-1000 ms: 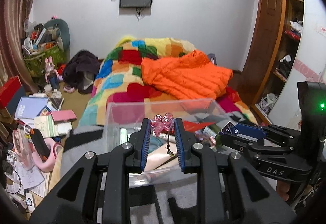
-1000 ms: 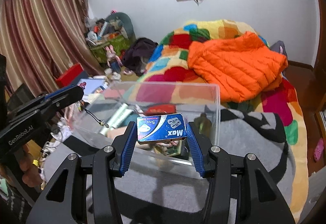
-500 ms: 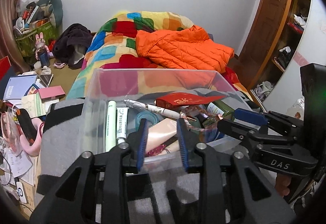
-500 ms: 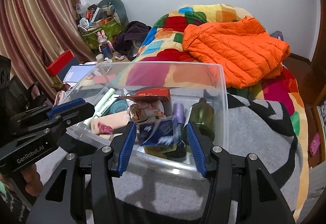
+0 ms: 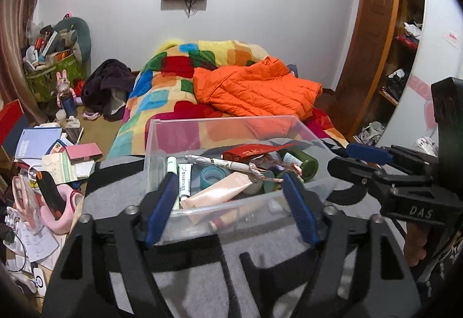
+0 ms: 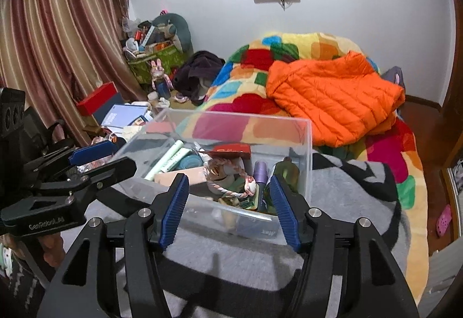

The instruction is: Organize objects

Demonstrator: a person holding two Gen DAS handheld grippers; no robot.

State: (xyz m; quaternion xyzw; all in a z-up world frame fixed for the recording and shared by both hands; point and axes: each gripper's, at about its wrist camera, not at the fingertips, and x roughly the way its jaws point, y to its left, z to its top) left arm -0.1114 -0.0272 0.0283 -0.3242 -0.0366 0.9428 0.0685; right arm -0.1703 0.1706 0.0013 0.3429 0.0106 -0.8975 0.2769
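Note:
A clear plastic box (image 5: 222,119) stands on a grey blanket (image 5: 115,196). It holds tubes, a pen, a red carton (image 5: 249,151), a tape roll, a braided cord and a green bottle (image 5: 301,163). My left gripper (image 5: 230,208) is at the box's near wall, its jaws opening, nothing between them. In the right wrist view my right gripper (image 6: 229,210) is at the box's (image 6: 246,115) near corner, its jaws also opening and empty. The blue Max carton (image 6: 267,232) lies inside, against the front wall. I cannot make out the pink charm for certain.
Behind the box, an orange padded jacket (image 5: 254,89) lies on a many-coloured quilt (image 5: 162,92). Books, papers and pink things litter the floor (image 5: 43,167) at the left. A wooden shelf unit (image 5: 405,43) stands at the right.
The left gripper held a pink charm on a cord and the right a blue Max carton, both over the box. Both have been let go into it and the jaws stand wider.

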